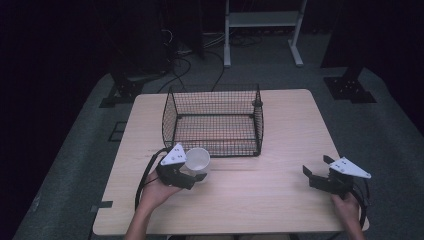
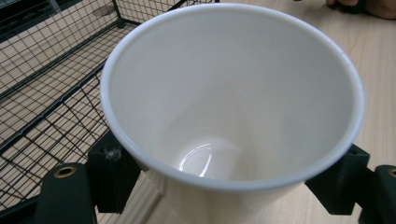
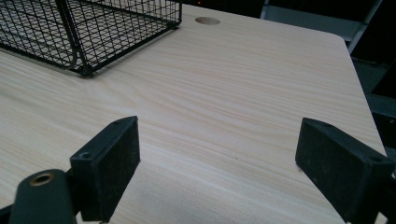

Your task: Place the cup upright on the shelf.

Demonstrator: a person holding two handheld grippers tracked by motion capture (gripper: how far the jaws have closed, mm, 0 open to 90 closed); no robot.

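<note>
In my left gripper (image 1: 192,172) I held a white cup (image 1: 197,159), the two jaws pressed against its outer wall on either side below the rim. In the left gripper view the cup (image 2: 233,93) was upright and tipped a little toward the camera, and its inside was bare: smooth white walls and a glossy bottom with nothing in it. In the high view the cup sat at about seven o'clock on the wooden table (image 1: 260,200), just short of the near wall of the wire basket (image 1: 212,122), close to it, though I could not tell whether they touched.

My right gripper (image 1: 316,167) hovered at about four o'clock near the table's right edge, well apart from the cup, its jaws spread wide with only bare tabletop between them. In the right gripper view the pads (image 3: 109,161) framed plain wood grain.

Farther off, the black wire basket (image 3: 93,28) stood at the table's middle toward twelve o'clock, its open top up and its mesh floor holding nothing. Beyond its corner a small round hole (image 3: 207,20) showed in the tabletop. Past the table's far edge, cables (image 1: 180,65) lay on the floor beside a white metal frame (image 1: 262,30).
</note>
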